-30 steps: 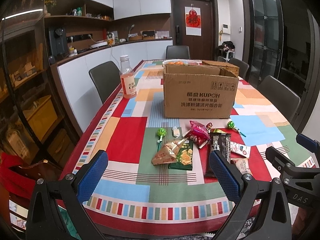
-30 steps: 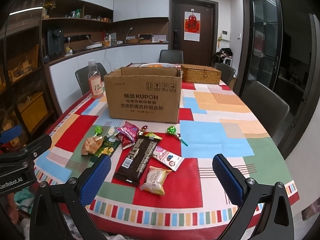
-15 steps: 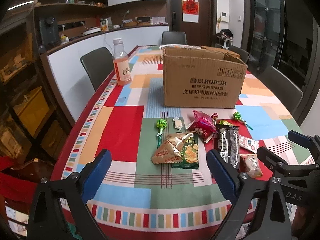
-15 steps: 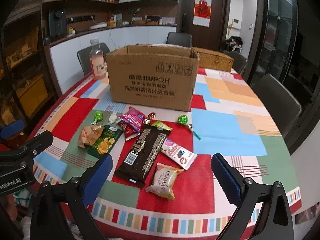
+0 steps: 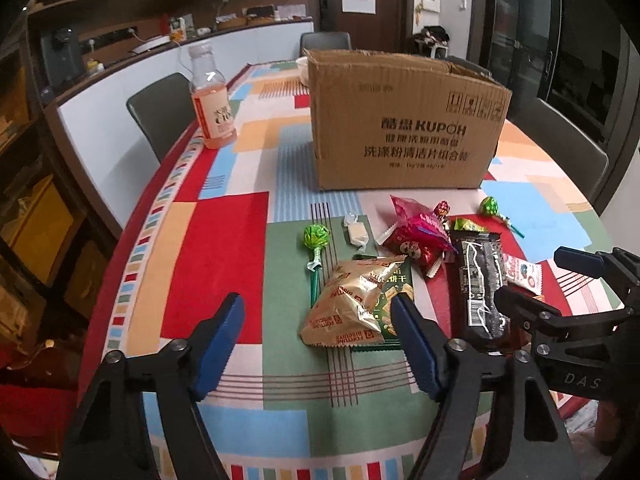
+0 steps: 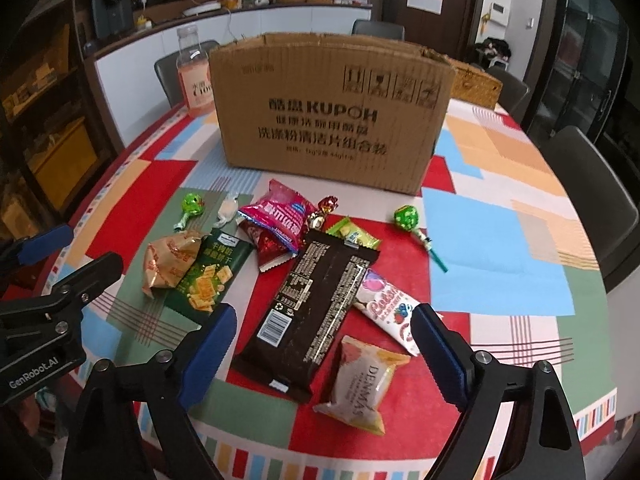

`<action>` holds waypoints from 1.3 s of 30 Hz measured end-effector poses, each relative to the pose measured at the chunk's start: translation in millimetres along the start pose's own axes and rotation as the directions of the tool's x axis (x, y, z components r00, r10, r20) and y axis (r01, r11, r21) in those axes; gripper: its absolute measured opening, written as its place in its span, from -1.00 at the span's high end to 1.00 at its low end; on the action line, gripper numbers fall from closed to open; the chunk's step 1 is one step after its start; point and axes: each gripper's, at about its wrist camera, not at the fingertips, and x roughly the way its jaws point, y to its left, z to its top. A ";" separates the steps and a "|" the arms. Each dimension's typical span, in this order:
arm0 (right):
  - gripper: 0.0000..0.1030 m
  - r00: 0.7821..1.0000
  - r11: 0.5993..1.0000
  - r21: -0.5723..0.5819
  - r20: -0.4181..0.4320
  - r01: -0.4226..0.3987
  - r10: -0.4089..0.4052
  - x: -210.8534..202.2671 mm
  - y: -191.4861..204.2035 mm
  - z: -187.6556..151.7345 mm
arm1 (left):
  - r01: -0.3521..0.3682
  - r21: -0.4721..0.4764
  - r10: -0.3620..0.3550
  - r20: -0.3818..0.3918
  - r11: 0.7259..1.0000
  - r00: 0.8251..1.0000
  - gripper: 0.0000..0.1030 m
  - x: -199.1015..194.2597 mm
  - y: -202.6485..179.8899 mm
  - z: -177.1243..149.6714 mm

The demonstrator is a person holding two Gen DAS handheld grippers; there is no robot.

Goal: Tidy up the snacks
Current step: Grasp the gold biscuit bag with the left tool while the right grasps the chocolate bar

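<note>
Both grippers, left gripper [image 5: 318, 344] and right gripper [image 6: 324, 354], are narrowing empty over snacks scattered at six o'clock of the cardboard box [image 6: 332, 108], ready for boxing.

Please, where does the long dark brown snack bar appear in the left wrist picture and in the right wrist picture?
Left wrist: the brown bar lies right of centre, its near end hidden behind the right gripper.
Right wrist: the brown bar lies at centre, slanted, fully in view.
Shared landmark: the cardboard box stands behind the snacks in both.
</note>
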 end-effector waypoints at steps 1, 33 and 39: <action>-0.74 1.000 1.000 0.002 -0.009 -0.001 0.002 3.2 0.2 0.7 | 0.006 0.003 -0.006 -0.005 1.000 1.000 -0.35 2.8 0.2 1.1; -0.32 0.981 0.999 0.022 -0.189 -0.025 0.028 71.3 2.3 11.7 | 0.204 -0.082 -0.216 -0.183 0.976 0.959 0.16 76.7 8.2 9.9; -0.07 0.984 1.000 0.017 -0.176 -0.025 0.028 69.9 5.1 12.4 | 0.196 -0.088 -0.209 -0.175 0.977 0.962 0.24 68.2 6.9 8.2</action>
